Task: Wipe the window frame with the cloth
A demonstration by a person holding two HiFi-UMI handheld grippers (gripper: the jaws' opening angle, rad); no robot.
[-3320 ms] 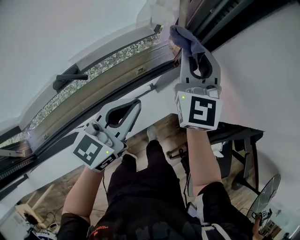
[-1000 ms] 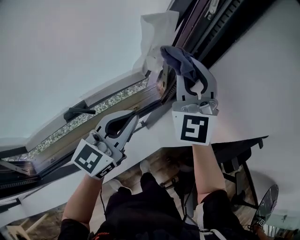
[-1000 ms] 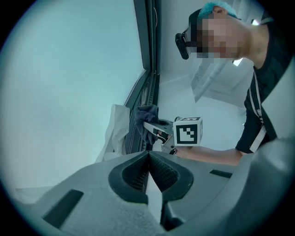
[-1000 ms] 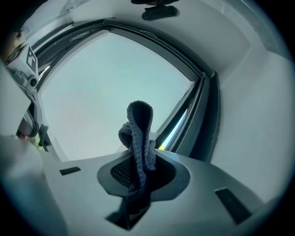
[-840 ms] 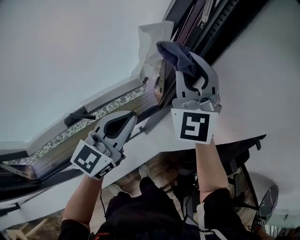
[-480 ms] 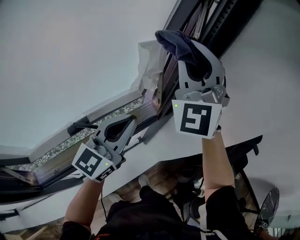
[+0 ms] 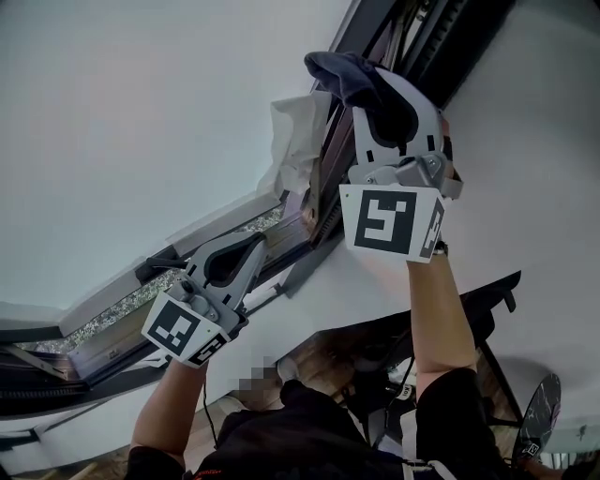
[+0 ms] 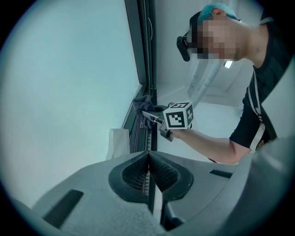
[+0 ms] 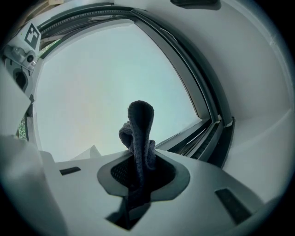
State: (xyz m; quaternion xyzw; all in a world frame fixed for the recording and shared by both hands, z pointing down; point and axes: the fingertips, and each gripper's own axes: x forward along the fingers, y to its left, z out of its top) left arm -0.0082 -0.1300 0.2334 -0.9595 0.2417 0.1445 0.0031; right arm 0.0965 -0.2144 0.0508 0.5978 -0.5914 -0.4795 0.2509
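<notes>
A dark blue-grey cloth (image 7: 349,77) sticks out of my right gripper (image 7: 375,89), whose jaws are shut on it; the wad lies against the dark upright window frame (image 7: 375,23). In the right gripper view the cloth (image 9: 139,133) rises from the jaws in front of the pane, with the frame (image 9: 209,124) to the right. My left gripper (image 7: 246,251) is shut with nothing in it, lower left, near the bottom frame rail (image 7: 122,309). The left gripper view shows the shut jaws pointing along the frame (image 8: 144,69) toward the right gripper (image 8: 154,117) and cloth (image 8: 140,105).
A crumpled white sheet (image 7: 298,131) hangs at the frame corner just left of the cloth. A black handle (image 7: 155,267) sits on the lower sash. White wall (image 7: 534,169) lies to the right; a dark desk (image 7: 469,300) stands below.
The right gripper with the cloth has slid further up the upright frame since the earliest frame. The left gripper stays shut and has hardly moved.
</notes>
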